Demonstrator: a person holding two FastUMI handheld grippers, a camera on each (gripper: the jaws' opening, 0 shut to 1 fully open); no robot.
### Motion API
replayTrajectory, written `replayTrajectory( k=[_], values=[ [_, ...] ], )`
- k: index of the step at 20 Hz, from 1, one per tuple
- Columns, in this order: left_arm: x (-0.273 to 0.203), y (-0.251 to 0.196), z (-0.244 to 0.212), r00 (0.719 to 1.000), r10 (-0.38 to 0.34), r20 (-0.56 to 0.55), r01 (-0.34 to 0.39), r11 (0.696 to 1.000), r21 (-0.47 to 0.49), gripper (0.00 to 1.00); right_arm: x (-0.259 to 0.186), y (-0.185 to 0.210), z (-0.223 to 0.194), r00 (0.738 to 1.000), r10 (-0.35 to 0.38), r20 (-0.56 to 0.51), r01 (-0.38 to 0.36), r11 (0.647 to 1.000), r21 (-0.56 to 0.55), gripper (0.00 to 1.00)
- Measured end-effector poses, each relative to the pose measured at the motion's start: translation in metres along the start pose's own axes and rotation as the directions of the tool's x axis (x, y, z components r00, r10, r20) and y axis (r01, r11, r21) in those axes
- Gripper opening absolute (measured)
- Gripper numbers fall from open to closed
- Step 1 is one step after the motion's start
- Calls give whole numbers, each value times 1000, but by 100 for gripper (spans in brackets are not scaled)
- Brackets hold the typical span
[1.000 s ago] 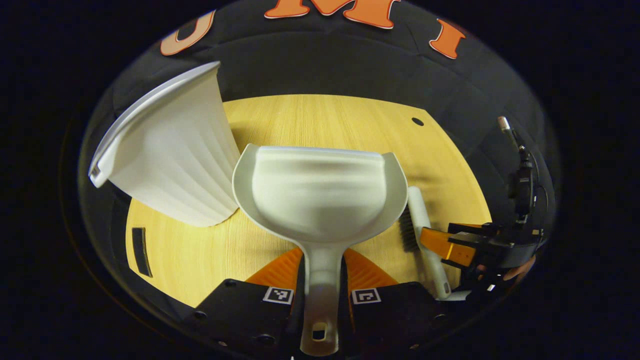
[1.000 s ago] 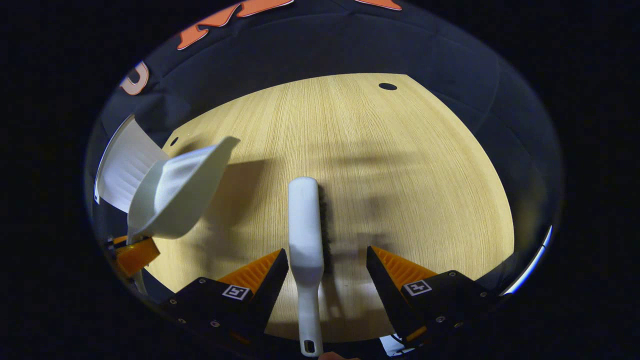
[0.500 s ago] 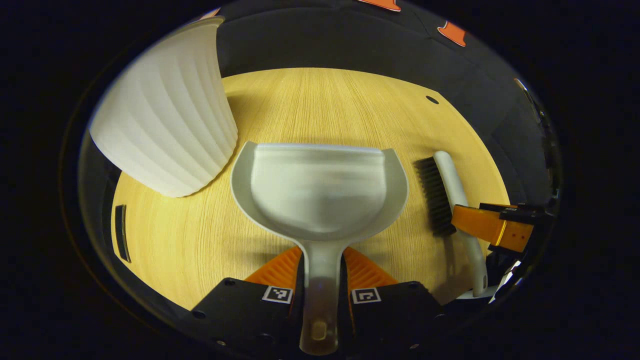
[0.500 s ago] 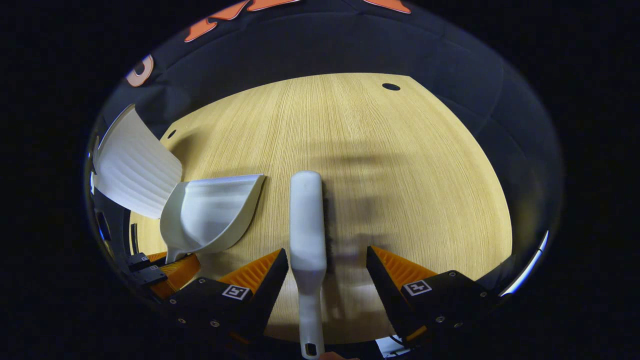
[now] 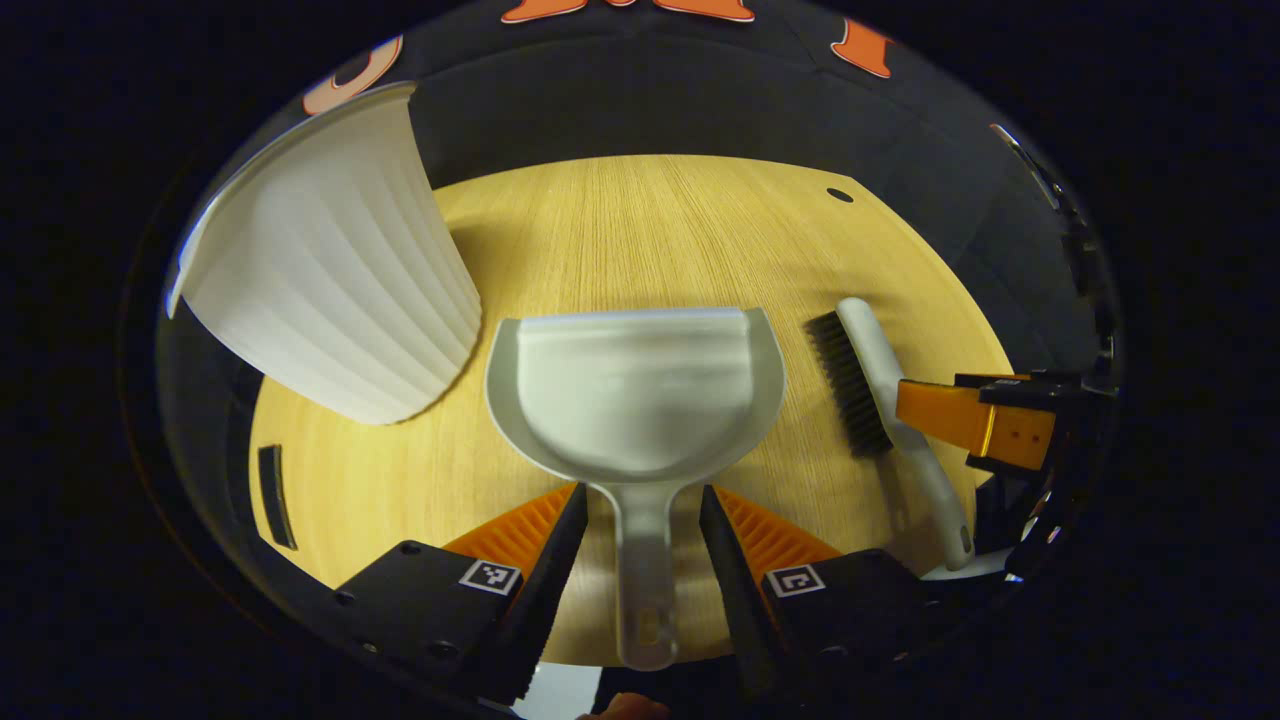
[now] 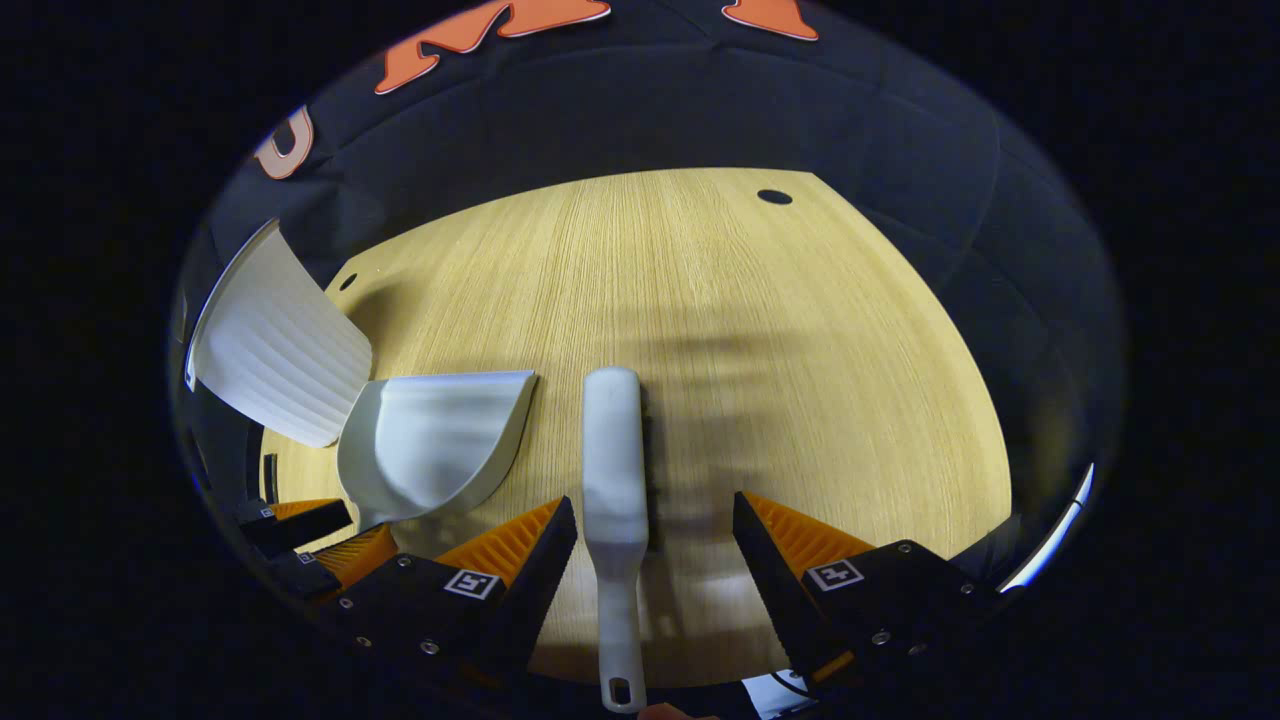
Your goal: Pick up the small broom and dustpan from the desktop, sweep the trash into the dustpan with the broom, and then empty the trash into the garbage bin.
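Now both tools lie flat on the tabletop [image 6: 760, 300], and each hand-held gripper stands released around a handle. In the left gripper view, the left hand-held gripper [image 5: 637, 520] has its fingers spread on either side of the dustpan [image 5: 637, 395] handle, with a clear gap on both sides. In the right gripper view, the right hand-held gripper [image 6: 655, 530] is likewise spread, the broom [image 6: 613, 470] handle running between its fingers without touching either.

The sweeping and emptying look done: I see no trash on the wood, and the dustpan's scoop looks bare. The step in hand, as I judge it, is letting go and backing off. To do it well, each hand should draw straight back along the handle's line, toward 6 o'clock in its own view, keeping the fingers wide so neither catches a handle and drags a tool askew. The garbage bin [image 5: 330, 290] stands at 10 o'clock of the dustpan, just beside its rim, so the left hand should avoid swinging that way.

Compared with half a second ago, the left hand-held gripper has gone from clenched on the dustpan handle to released. The broom, at 3 o'clock of the dustpan, has barely shifted, and the right fingers stay as wide as before.
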State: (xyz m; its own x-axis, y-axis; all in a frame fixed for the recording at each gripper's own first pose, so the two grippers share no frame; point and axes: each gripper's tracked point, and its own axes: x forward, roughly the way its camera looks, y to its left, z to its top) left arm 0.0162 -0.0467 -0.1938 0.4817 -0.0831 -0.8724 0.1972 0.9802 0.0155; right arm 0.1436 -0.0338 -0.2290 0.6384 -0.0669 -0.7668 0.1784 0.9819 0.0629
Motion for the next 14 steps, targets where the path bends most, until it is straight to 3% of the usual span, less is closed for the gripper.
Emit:
replayTrajectory(
  k=[3,4,5,6,8,10,12,14],
  values=[
    [-20,49,42,987,34,156,-36,999,8,75,-27,-7,40,990,-34,134,41,998,-44,95],
    [-25,62,64,971,48,234,-49,999,-1,82,-45,-6,70,972,-36,231,48,998,-47,95],
    [-29,74,82,953,64,296,-68,998,2,84,-55,-6,89,952,-41,302,60,997,-54,95],
    [-23,82,101,922,80,379,-83,997,-8,95,-76,-10,123,898,-55,436,96,993,-72,95],
    [-39,106,109,881,76,468,-64,997,-41,94,-104,0,152,853,-29,521,71,995,-63,95],
    [-49,106,138,815,83,574,-69,997,-46,95,-120,2,163,822,-9,569,44,998,-48,95],
    [-95,116,183,647,95,757,-93,995,-45,92,-141,6,182,773,-6,634,39,999,-37,95],
    [-130,112,204,539,102,836,-98,993,-58,92,-155,4,193,721,-26,692,77,996,-42,95]
  ],
)
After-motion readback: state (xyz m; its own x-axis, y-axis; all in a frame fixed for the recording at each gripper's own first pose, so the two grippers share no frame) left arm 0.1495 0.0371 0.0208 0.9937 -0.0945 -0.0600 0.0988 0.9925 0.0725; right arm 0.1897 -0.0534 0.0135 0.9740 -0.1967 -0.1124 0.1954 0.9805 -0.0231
